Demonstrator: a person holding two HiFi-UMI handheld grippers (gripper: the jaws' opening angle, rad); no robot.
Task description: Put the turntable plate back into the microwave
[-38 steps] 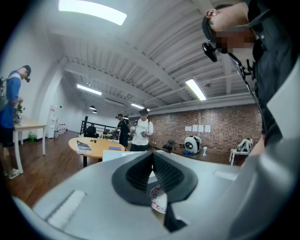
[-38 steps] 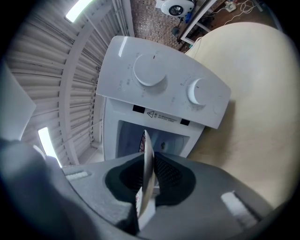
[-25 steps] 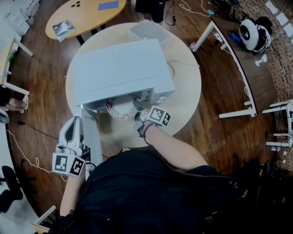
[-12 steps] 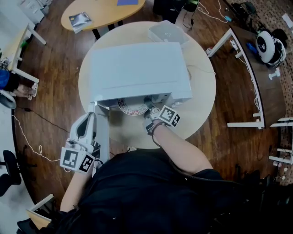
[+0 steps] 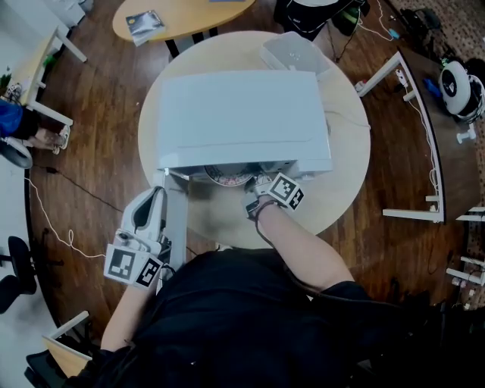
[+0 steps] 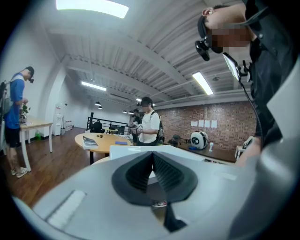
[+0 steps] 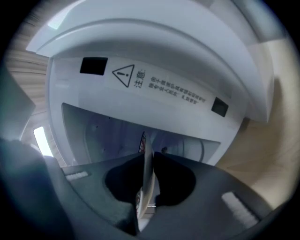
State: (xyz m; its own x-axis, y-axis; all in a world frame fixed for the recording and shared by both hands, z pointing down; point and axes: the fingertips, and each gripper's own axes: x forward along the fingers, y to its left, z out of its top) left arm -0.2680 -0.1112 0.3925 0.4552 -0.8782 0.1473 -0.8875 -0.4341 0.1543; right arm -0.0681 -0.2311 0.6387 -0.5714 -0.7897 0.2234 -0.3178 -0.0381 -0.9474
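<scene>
Pale round table (image 5: pixel 345 176): microwave (image 5: pixel 242 114), white tub (image 5: pixel 292 53)

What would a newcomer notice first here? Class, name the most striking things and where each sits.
A big white microwave fills the middle of the round table, its door swung open toward the person. At its open front, the right gripper pinches the patterned turntable plate by its rim. The left gripper, jaws together, sits beside the door.

We count one microwave (image 5: pixel 239 114), one turntable plate (image 5: pixel 227 179) and two grippers, a left gripper (image 5: pixel 157 192) and a right gripper (image 5: pixel 256 185). There are two rounded tables, the near table (image 5: pixel 345 155) under the microwave and the far table (image 5: pixel 189 15) at the left, and one clear box (image 5: pixel 292 53) beyond.
</scene>
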